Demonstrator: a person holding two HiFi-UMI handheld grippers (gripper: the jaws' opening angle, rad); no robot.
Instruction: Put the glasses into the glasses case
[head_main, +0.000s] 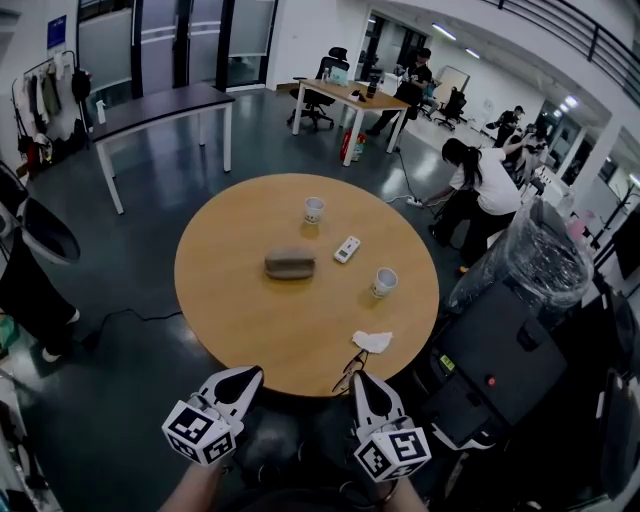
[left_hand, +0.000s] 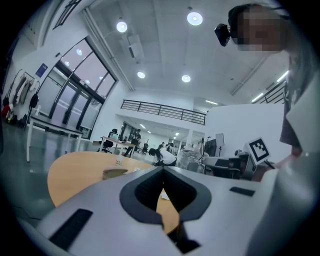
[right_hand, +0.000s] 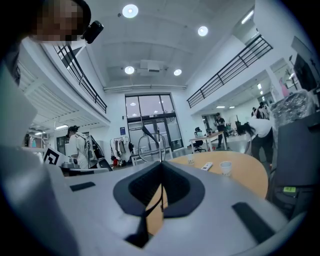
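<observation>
A grey-brown glasses case (head_main: 290, 264) lies closed near the middle of the round wooden table (head_main: 240, 320); it also shows in the left gripper view (left_hand: 114, 173). The thin dark-framed glasses (head_main: 349, 368) hang over the table's near edge, pinched by my right gripper (head_main: 359, 381). In the right gripper view one lens rim of the glasses (right_hand: 150, 146) sticks up above the right gripper (right_hand: 161, 166), whose jaws are shut on the frame. My left gripper (head_main: 251, 373) (left_hand: 162, 171) hovers at the near edge with its jaws shut and nothing in them.
On the table are a white remote (head_main: 347, 249), two paper cups (head_main: 314, 209) (head_main: 384, 282) and a crumpled tissue (head_main: 372, 342). A black machine (head_main: 500, 350) stands close on the right. People work at desks behind.
</observation>
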